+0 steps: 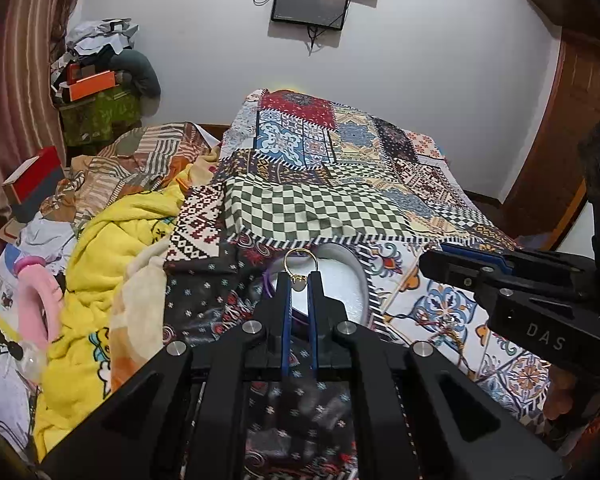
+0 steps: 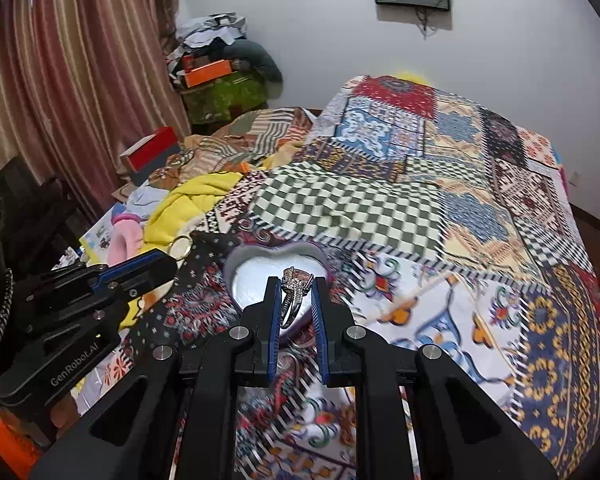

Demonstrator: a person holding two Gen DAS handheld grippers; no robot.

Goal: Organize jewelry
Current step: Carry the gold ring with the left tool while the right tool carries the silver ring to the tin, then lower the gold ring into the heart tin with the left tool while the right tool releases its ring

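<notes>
Left wrist view shows the left gripper (image 1: 300,276) with its jaws drawn narrow on a thin gold ring with a small pale setting (image 1: 300,262), the band standing up above the tips. It hangs over the near edge of the heart-shaped purple-walled jewellery box with a white padded floor (image 1: 354,280), which lies on the patchwork-print bedspread (image 1: 324,208) of the bed.

In the right wrist view the right gripper (image 2: 297,284) has its jaws closed on a silver ring with a large stone-set top (image 2: 296,286), and it too hovers above the box (image 2: 236,264), whose white floor looks bare where it shows. From this side the gold ring (image 2: 182,246) and the left gripper (image 2: 168,266) sit left of the box rather than over its middle.

As I judge it, the task is at an early-to-middle stage: both rings are picked up and brought close, but neither lies in the box yet. What is left is to lower each ring onto the padding and let go, one at a time so the grippers do not crowd each other. I see a thin cord or chain on the bedspread to the right (image 1: 440,326); whether it is jewellery still to be sorted I cannot tell.
</notes>
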